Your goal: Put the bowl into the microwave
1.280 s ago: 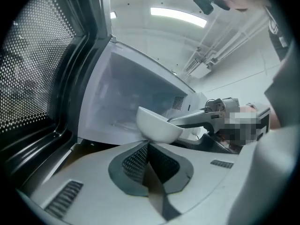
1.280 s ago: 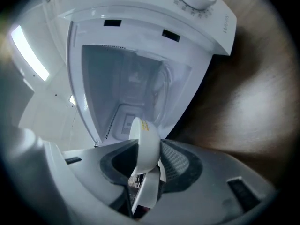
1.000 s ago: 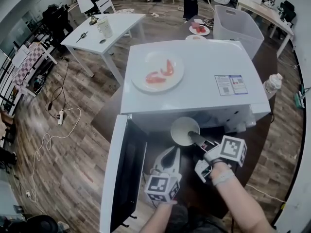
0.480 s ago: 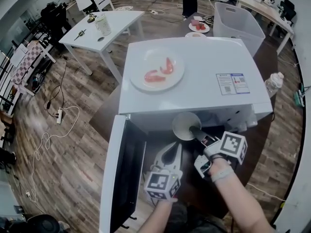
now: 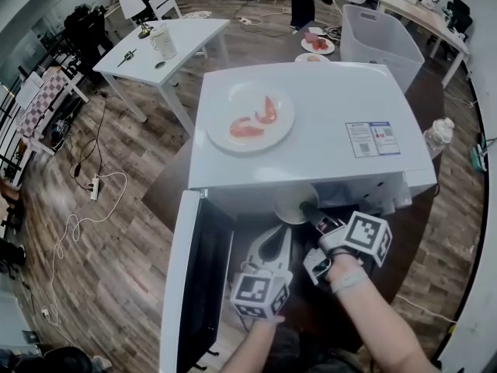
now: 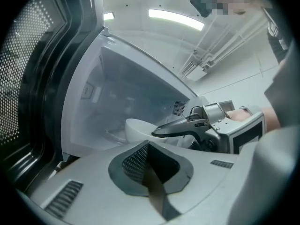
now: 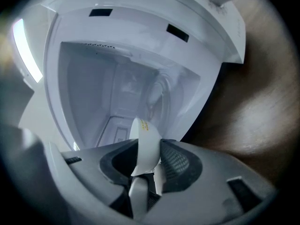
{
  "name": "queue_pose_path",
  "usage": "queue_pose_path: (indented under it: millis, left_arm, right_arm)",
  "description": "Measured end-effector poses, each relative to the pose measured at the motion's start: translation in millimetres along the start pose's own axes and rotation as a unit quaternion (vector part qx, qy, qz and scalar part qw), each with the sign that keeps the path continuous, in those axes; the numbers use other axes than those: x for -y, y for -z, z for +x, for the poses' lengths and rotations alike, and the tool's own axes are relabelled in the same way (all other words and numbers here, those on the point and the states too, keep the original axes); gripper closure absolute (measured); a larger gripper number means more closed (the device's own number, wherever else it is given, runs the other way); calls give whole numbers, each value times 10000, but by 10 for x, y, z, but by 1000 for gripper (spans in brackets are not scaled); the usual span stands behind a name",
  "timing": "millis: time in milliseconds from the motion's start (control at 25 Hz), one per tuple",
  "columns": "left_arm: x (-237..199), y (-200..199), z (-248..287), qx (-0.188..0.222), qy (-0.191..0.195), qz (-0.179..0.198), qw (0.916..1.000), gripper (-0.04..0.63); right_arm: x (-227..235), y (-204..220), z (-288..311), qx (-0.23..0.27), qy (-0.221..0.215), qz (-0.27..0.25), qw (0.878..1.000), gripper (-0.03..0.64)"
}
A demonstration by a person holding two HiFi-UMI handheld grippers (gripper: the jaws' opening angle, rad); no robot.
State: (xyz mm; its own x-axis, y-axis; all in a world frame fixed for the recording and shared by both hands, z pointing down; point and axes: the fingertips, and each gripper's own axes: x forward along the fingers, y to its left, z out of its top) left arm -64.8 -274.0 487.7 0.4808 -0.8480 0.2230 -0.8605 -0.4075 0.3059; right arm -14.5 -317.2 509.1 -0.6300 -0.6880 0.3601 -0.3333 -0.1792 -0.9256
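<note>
A white bowl (image 5: 289, 208) hangs at the mouth of the open white microwave (image 5: 311, 142), half hidden under its top edge. My right gripper (image 5: 307, 210) is shut on the bowl's rim (image 7: 145, 142), and the bowl stands on edge between the pads, facing the empty cavity (image 7: 117, 93). My left gripper (image 5: 281, 233) hovers just below and left of the bowl, jaws shut with nothing in them. From the left gripper view, the bowl (image 6: 138, 128) sits at the cavity floor's front, with the right gripper's finger (image 6: 180, 124) over it. The door (image 5: 198, 278) hangs open on the left.
A plate with red food (image 5: 250, 116) rests on top of the microwave. The microwave stands on a dark round table (image 5: 431, 231) with a plastic bottle (image 5: 436, 136). A white table (image 5: 159, 53) and a grey bin (image 5: 377, 41) stand farther back.
The bowl, held by the right gripper, has slipped a little farther under the microwave's top edge. The left gripper has hardly moved.
</note>
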Motion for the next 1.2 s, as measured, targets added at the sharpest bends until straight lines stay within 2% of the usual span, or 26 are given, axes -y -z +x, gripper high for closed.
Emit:
queue_pose_path:
  millis: [200,400,760,920,1080,1200]
  left_arm:
    - [-22,-36,56,10,-10,-12,10000,592]
    - [-33,-37,89,0,-27,-86,10000,592]
    - [-125,-111,150,48,-123,-127,9998,592]
    - [-160,-118,160,55,-180,-169,9997,592]
    - [-185,-122,175,47,-207,-225,9995,592]
    - [-205,-147,183,81,-251,-269,9993,592]
  right_arm:
    - [-6,-39,29,51,19,53,10000,477]
    - [-35,-68,59,-70,-30,-232,9997,471]
    - [-156,-32,54,-503,-471,-1159,9909,405]
    - [-268,58,41,-697,-923,-1341,9842,391]
    - [-165,79,-28,-818,-636,-1686,9802,379]
    - [-178,147,-47,-947,-710,-1902,9746,379]
